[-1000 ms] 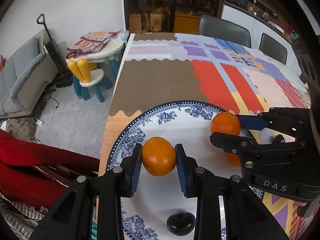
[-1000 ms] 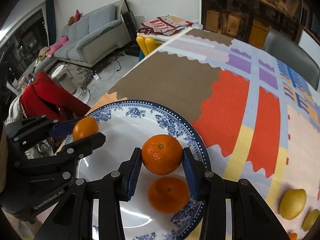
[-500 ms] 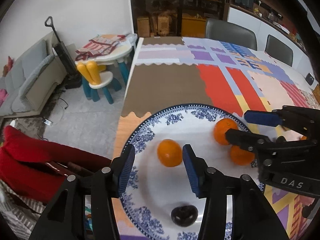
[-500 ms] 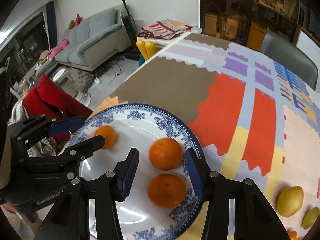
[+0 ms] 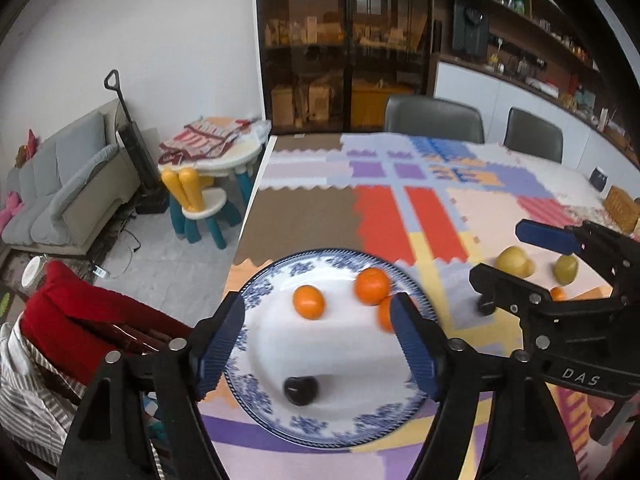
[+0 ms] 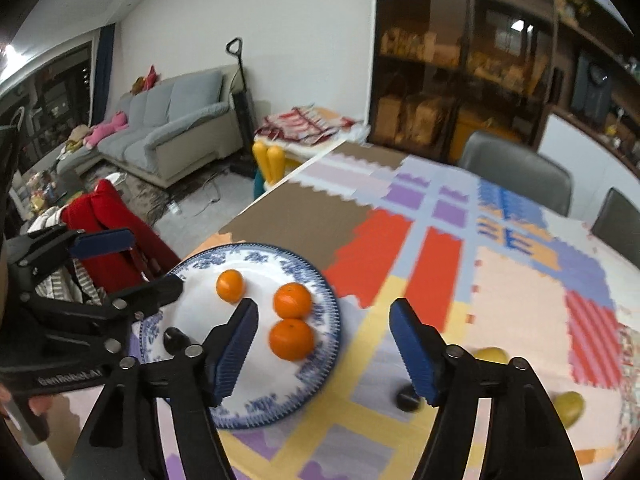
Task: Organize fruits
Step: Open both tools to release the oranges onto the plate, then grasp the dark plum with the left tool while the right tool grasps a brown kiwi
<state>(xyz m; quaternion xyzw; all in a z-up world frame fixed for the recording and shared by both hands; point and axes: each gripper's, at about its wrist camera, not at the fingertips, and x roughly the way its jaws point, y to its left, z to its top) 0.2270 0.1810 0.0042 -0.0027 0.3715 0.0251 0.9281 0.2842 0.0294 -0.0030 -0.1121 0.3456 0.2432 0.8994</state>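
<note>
so three oranges (image 6: 291,339) and a dark plum (image 5: 300,390) sit on your plate (image 5: 320,428); lemons (image 5: 513,261) wait, left gripper (image 5: 318,350) and right gripper (image 6: 324,350) both wide open, empty.

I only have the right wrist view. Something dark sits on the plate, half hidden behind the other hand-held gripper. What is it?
Observer: The left wrist view shows it whole: one dark round fruit, lying on the near part of the plate.
Operator: Besides the yellow ones and the dark one, is any fruit still on the table?
Observer: Yes. A small orange piece, probably fruit, lies beside the open right hand-held gripper, near the two yellow fruits.
Operator: Is there any container nearby?
Observer: What looks like a wicker basket stands at the table's far right.
</note>
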